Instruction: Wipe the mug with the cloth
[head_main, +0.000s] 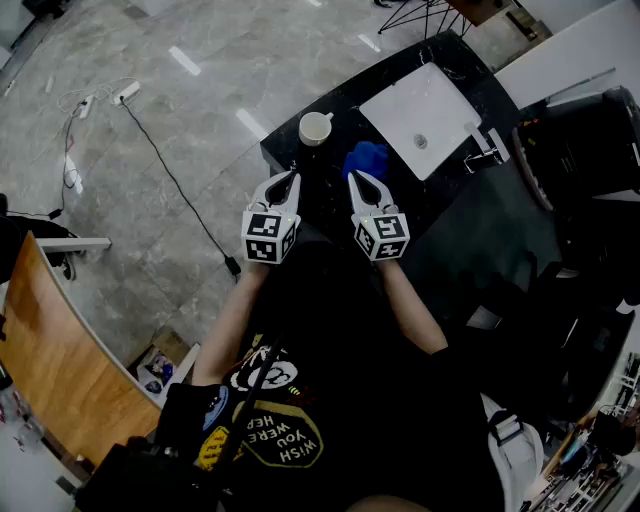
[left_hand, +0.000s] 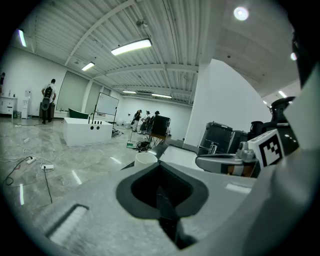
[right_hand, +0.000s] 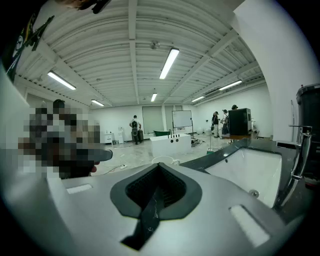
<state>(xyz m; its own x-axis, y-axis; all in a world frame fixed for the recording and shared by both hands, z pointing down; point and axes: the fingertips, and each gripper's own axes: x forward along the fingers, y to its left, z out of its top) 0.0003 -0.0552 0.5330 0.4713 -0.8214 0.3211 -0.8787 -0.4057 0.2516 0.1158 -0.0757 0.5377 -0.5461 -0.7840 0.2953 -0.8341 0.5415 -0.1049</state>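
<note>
Nothing is started yet: the mug (head_main: 316, 128) stands on the dark desk (head_main: 325, 197) near the blue cloth (head_main: 366, 158), both untouched, while the left tool (head_main: 289, 180) and right tool (head_main: 358, 180) hover clenched and empty

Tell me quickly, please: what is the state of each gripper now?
Left gripper: closed, holding nothing.
Right gripper: closed, holding nothing.

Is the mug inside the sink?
No, the mug stands on the dark counter, apart from the white sink.
</note>
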